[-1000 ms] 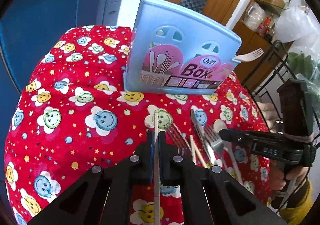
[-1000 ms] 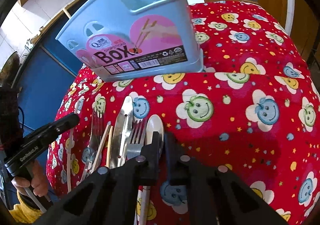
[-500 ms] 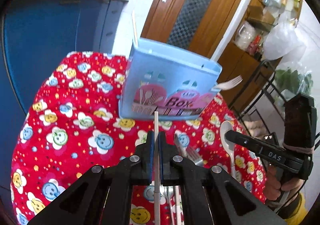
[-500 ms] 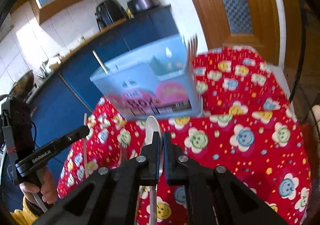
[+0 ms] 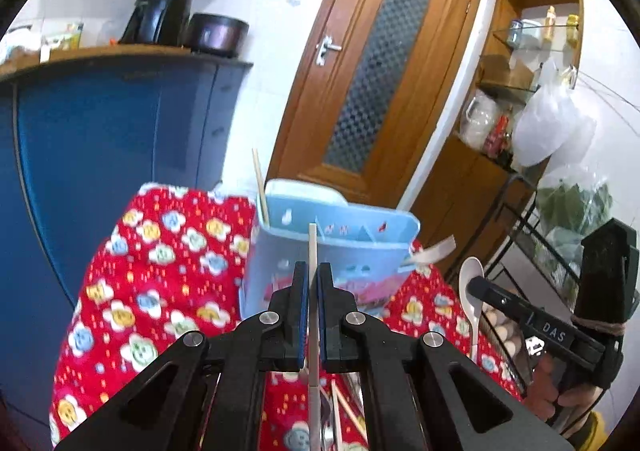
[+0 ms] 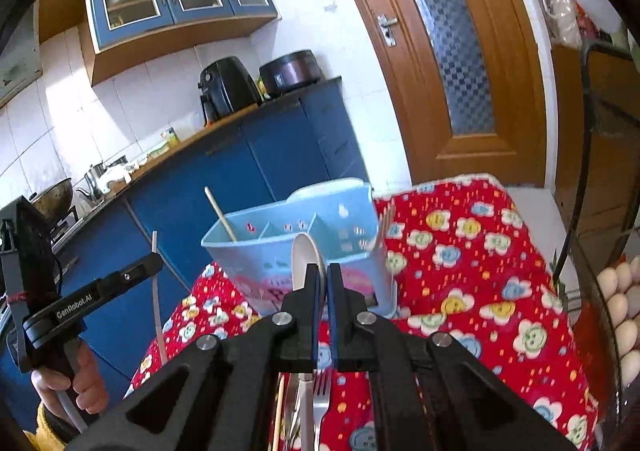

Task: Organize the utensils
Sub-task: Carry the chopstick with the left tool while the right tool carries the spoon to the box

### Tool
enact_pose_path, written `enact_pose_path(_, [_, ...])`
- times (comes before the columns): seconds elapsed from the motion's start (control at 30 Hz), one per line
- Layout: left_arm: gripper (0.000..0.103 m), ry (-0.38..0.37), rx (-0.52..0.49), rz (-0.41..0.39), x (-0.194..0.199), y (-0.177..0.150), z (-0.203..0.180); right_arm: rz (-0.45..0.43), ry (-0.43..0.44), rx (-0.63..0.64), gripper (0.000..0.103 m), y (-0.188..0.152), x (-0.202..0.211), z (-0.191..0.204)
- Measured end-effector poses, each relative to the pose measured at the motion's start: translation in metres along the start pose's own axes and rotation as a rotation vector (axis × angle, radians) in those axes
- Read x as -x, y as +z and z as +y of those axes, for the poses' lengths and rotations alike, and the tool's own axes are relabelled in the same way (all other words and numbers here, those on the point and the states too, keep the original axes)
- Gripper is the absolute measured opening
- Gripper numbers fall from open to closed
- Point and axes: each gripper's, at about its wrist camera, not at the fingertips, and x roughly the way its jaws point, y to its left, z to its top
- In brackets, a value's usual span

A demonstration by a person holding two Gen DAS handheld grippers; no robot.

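a wooden door (image 5: 380,83) with patterned glass stands beyond the tongs, a blue cabinet (image 5: 112,139) to its left. on the cabinet sit an air fryer (image 5: 158,13) and a pot (image 5: 216,34). eggs (image 6: 624,303) lie far right.

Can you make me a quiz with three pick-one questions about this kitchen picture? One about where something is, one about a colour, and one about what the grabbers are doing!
1. Where does the wooden chopstick stand?
A. In the end compartment of the box
B. On the cloth
C. In the right gripper

2. What colour is the utensil box?
A. Green
B. Light blue
C. Yellow

3. What is the right gripper doing?
A. Open and empty
B. Shut on a fork
C. Shut on the white spoon

Answers: 1 A, it leans up out of the box's end section. 2 B, its walls are pale blue. 3 C, the spoon's bowl sticks up between the closed fingers.
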Motion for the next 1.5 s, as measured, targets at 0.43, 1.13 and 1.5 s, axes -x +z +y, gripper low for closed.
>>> enact_pose_path(0.43, [0.004, 0.048, -0.056, -0.152, -0.017, 0.061, -0.015, -0.146, -0.029, 0.057, 0.005, 0.051, -0.015, 0.015])
enact_pose_path(1.13, [0.004, 0.140, -0.074, -0.349, -0.061, 0.118, -0.023, -0.324, -0.205, 0.085, 0.005, 0.088, -0.063, 0.020])
enact_pose_path(1.5, [0.004, 0.172, -0.057, -0.314, -0.099, 0.096, -0.008, -0.363, -0.241, 0.076, 0.005, 0.078, -0.098, 0.014])
